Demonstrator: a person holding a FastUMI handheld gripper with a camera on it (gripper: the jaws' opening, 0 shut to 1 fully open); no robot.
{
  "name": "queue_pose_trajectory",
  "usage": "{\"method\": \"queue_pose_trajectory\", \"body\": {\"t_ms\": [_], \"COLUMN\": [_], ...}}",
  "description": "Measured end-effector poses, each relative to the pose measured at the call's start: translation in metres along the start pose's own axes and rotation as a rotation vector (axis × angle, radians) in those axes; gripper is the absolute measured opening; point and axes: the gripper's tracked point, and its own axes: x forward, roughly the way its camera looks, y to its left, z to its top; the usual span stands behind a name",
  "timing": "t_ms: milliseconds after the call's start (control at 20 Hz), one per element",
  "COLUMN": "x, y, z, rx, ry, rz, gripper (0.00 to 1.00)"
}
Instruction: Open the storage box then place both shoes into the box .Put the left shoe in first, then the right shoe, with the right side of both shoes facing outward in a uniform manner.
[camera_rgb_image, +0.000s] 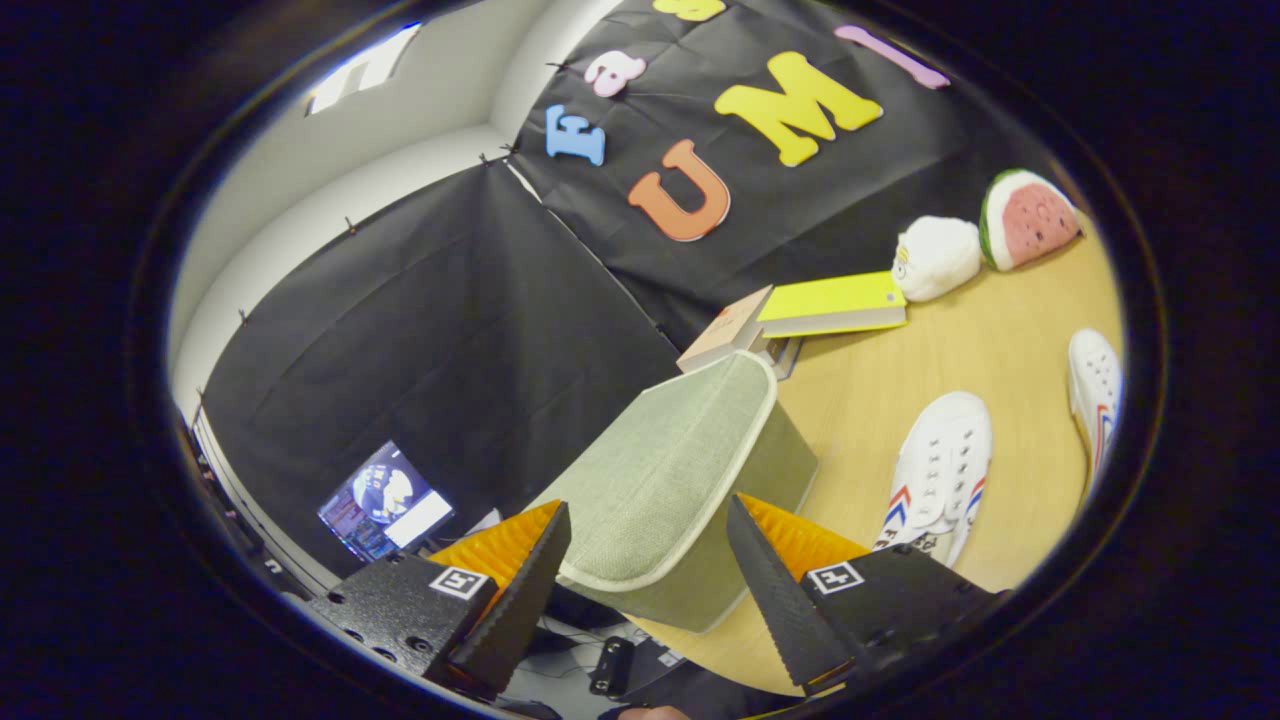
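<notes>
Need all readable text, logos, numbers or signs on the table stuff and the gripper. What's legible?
None reads as words.
Near shoe: print at the heel end, too blurred to read.
Brown book: cover print, too small to read.
Markers: one square coded tag on each finger block of the gripper, no letters. Its fingers straddle the box lid; whether they press it is unclear.
</notes>
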Motion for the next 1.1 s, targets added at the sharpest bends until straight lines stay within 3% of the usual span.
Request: {"method": "queue_pose_trajectory", "body": {"t_ms": [200, 600, 750, 800, 950, 1100], "x": [0.024, 0.042, 0.036, 0.032, 0.023, 0.021], "y": [-0.006, -0.001, 0.002, 0.002, 0.006, 0.018], "z": [0.0, -0.007, 0.001, 0.006, 0.018, 0.026], "rx": [0.174, 0.383, 0.365, 0.349, 0.292, 0.229], "ry": [0.039, 0.114, 0.126, 0.115, 0.085, 0.095], "rz": [0.079, 0.22, 0.204, 0.202, 0.17, 0.118], "gripper": [1.0, 0.96, 0.66, 0.62, 0.2, 0.11]}}
